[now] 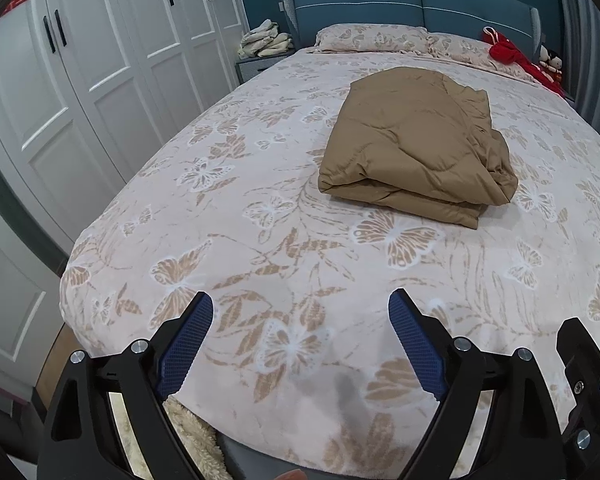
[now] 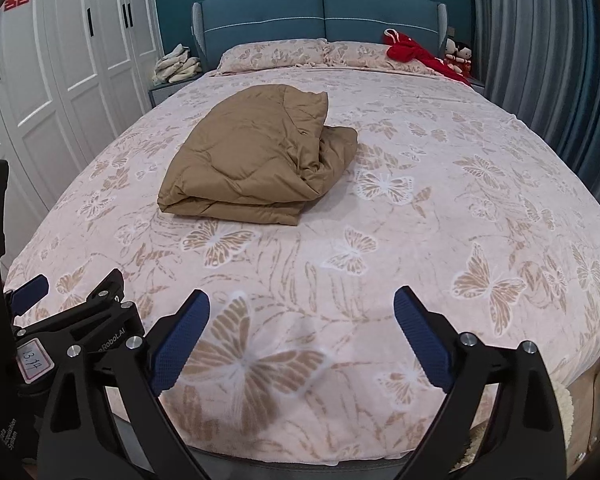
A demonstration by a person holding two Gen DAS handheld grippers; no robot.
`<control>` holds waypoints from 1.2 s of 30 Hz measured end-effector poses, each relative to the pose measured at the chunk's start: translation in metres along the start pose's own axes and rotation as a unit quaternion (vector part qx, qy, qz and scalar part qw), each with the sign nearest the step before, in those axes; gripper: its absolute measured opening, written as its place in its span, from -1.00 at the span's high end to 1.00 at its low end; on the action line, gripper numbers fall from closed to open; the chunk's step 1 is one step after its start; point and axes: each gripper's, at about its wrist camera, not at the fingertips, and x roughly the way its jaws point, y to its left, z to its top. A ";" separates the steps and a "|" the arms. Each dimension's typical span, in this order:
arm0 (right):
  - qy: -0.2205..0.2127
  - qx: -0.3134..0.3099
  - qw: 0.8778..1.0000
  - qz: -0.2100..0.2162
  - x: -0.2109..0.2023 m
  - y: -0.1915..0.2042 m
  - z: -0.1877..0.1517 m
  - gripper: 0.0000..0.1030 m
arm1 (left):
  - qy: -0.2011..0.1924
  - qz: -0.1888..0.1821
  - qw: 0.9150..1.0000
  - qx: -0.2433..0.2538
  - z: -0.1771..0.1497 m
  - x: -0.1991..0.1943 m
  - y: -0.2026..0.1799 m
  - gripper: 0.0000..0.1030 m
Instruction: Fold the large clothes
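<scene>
A tan quilted garment (image 1: 412, 144) lies folded into a thick bundle on the bed (image 1: 260, 240), in the middle, its right side bunched and loose. In the right wrist view the same tan bundle (image 2: 256, 160) sits left of centre on the bed (image 2: 420, 240). My left gripper (image 1: 300, 312) hovers over the foot of the bed, well short of the bundle, jaws wide apart with nothing between them. My right gripper (image 2: 302, 308) stands the same way, open and empty over the bedspread. The left gripper's body (image 2: 80, 320) shows at the lower left of the right wrist view.
White wardrobe doors (image 1: 100, 60) run along the left side of the bed. Two pillows (image 2: 276, 54) lie against the blue headboard (image 2: 320, 12), with a red cloth (image 2: 416, 54) and small dolls (image 2: 458, 54) at the right. Pale folded laundry (image 1: 264, 40) rests on a nightstand. A grey curtain (image 2: 540, 60) hangs at right.
</scene>
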 end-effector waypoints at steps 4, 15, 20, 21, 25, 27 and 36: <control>0.000 -0.001 1.000 0.000 0.000 0.001 0.000 -0.77 | -0.001 0.001 1.000 -0.002 0.000 0.000 0.002 -0.70; -0.004 0.000 1.000 0.000 -0.002 0.004 0.001 -0.77 | -0.003 0.000 1.000 -0.006 0.001 -0.002 0.004 -0.70; -0.003 0.000 1.000 0.001 -0.002 0.004 0.002 -0.77 | 0.000 -0.002 1.000 -0.009 0.001 -0.003 0.004 -0.70; -0.004 -0.001 1.000 0.000 -0.002 0.004 0.002 -0.77 | -0.001 -0.002 1.000 -0.009 0.002 -0.003 0.005 -0.70; -0.005 -0.002 1.000 0.000 -0.003 0.006 0.003 -0.77 | 0.001 -0.004 1.000 -0.012 0.001 -0.003 0.006 -0.70; -0.005 -0.001 1.000 0.001 -0.003 0.006 0.004 -0.77 | 0.001 -0.004 1.000 -0.015 0.001 -0.003 0.006 -0.70; -0.006 -0.001 1.000 0.001 -0.003 0.007 0.003 -0.77 | -0.001 0.000 1.000 -0.016 0.000 -0.004 0.005 -0.70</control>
